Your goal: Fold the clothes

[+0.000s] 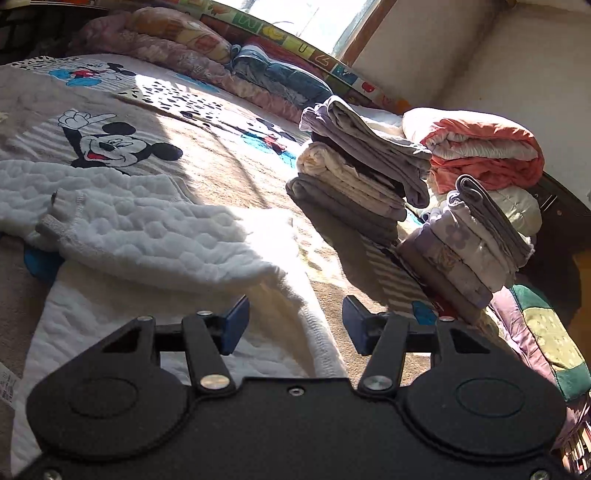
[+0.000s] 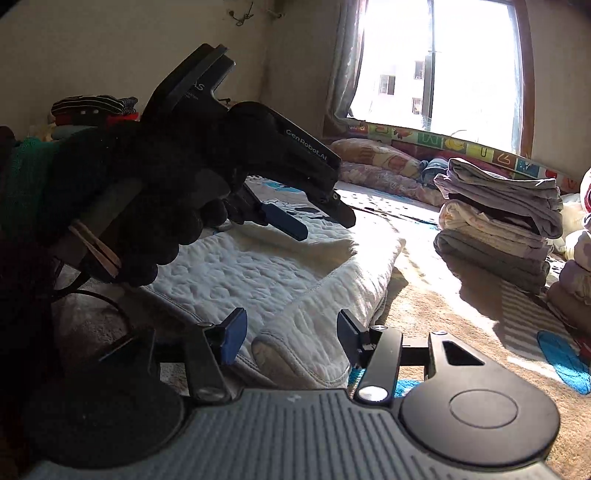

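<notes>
A white quilted garment lies partly folded, flat on the cartoon-printed blanket.

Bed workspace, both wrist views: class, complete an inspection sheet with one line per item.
Surface: cartoon-mouse blanket covering the bed, partly sunlit.
Job's things: white quilted garment lying flat, a sleeve laid across it.
Clutter: two folded stacks, an orange quilt, pillows at the far edge.
Grippers: left gripper open, empty, above the garment's edge; right gripper open, a cuff between the jaws.
Cables: black cable beside the gloved hand.
Surroundings: bright window, curtain, plain walls.
</notes>
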A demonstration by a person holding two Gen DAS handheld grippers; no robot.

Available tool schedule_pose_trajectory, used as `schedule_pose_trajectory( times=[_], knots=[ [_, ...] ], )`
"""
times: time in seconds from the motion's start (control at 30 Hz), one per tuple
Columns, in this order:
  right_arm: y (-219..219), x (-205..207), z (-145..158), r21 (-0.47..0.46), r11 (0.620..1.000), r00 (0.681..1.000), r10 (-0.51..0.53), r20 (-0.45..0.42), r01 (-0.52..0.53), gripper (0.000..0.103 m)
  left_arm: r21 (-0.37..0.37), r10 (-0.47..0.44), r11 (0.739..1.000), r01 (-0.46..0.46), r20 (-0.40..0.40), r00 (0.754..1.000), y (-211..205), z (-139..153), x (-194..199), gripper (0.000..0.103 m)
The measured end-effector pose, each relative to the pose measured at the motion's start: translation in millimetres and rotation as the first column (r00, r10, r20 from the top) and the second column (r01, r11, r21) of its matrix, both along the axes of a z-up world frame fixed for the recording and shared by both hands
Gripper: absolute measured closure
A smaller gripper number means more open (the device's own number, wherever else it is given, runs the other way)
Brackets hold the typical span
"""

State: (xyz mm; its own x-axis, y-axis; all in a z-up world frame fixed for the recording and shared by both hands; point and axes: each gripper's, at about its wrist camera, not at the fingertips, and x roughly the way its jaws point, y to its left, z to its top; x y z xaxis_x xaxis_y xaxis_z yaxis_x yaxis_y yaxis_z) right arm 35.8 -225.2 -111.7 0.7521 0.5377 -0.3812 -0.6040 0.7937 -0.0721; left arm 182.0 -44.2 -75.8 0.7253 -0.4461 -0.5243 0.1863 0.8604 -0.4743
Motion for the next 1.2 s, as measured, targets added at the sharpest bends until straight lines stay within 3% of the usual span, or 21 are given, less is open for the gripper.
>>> schedule_pose_trajectory(
  times=[0.1, 0.17, 0.23, 0.37, 0.43, 0.53, 0.6, 0.63, 0.67, 0.73, 0.87, 0.9, 0.93, 0.97, 1.07, 1.13, 1.2],
  knots=[
    [16, 3, -8, -0.045, 0.998, 0.999, 0.051, -0.017, -0.051, 0.049, 0.034, 0.001, 0.999, 0.001, -0.074, 0.997, -16, -17, 20, 0.050],
    [23, 0, -11, -0.076, 0.992, 0.995, 0.098, -0.034, -0.100, 0.048, -0.014, 0.027, 0.999, -0.029, -0.131, 0.991, -13, -27, 32, 0.081],
    [28, -3, -14, -0.103, 0.987, 0.992, 0.123, -0.038, -0.126, 0.047, -0.006, 0.050, 0.999, -0.051, -0.129, 0.990, -9, -31, 33, 0.092],
    [20, -3, -7, -0.043, 0.990, 0.990, 0.134, -0.047, -0.136, 0.047, 0.048, 0.061, 0.997, -0.055, -0.135, 0.989, -3, -47, 35, 0.099],
    [12, -2, 0, -0.007, 0.993, 0.992, 0.120, -0.026, -0.120, 0.046, -0.019, 0.057, 0.998, -0.060, -0.123, 0.991, 5, -49, 33, 0.099],
    [6, 6, 1, 0.046, 0.994, 0.994, 0.104, -0.040, -0.102, 0.033, -0.146, 0.073, 0.986, -0.085, -0.085, 0.994, 19, -38, 23, 0.096],
    [10, 11, -5, 0.016, 0.994, 0.991, 0.108, -0.082, -0.107, 0.034, -0.158, 0.097, 0.981, -0.108, -0.080, 0.992, 24, -32, 20, 0.080],
    [13, 14, -8, 0.008, 0.994, 0.989, 0.113, -0.099, -0.113, 0.034, -0.166, 0.099, 0.980, -0.111, -0.077, 0.992, 25, -30, 20, 0.063],
    [14, 14, -9, 0.014, 0.993, 0.986, 0.122, -0.114, -0.121, 0.034, -0.177, 0.092, 0.979, -0.103, -0.073, 0.993, 25, -28, 22, 0.059],
    [17, 13, -10, 0.023, 0.991, 0.984, 0.132, -0.118, -0.130, 0.034, -0.192, 0.064, 0.978, -0.079, -0.085, 0.994, 23, -28, 28, 0.059],
    [21, 13, -14, 0.017, 0.990, 0.983, 0.138, -0.122, -0.137, 0.033, -0.131, 0.030, 0.990, -0.049, -0.143, 0.989, 6, -40, 51, 0.061],
    [21, 13, -14, 0.018, 0.991, 0.983, 0.136, -0.121, -0.135, 0.033, -0.130, 0.026, 0.991, -0.044, -0.138, 0.990, 3, -41, 54, 0.065],
    [21, 13, -14, 0.021, 0.991, 0.984, 0.134, -0.119, -0.132, 0.033, -0.129, 0.022, 0.991, -0.039, -0.132, 0.991, 1, -43, 57, 0.088],
    [21, 13, -14, 0.024, 0.991, 0.984, 0.131, -0.117, -0.129, 0.034, -0.133, 0.020, 0.990, -0.036, -0.116, 0.993, -1, -42, 58, 0.097],
    [20, 14, -15, 0.034, 0.991, 0.984, 0.134, -0.117, -0.131, 0.033, -0.084, 0.019, 0.996, -0.023, -0.054, 0.998, -6, -36, 55, 0.098],
    [20, 16, -17, 0.037, 0.989, 0.981, 0.146, -0.127, -0.143, 0.032, -0.008, 0.024, 1.000, -0.025, -0.092, 0.995, -8, -50, 63, 0.098],
    [19, 16, -16, 0.042, 0.987, 0.979, 0.156, -0.127, -0.152, 0.032, -0.032, 0.033, 0.999, -0.037, -0.104, 0.994, -2, -60, 64, 0.097]
  ],
)
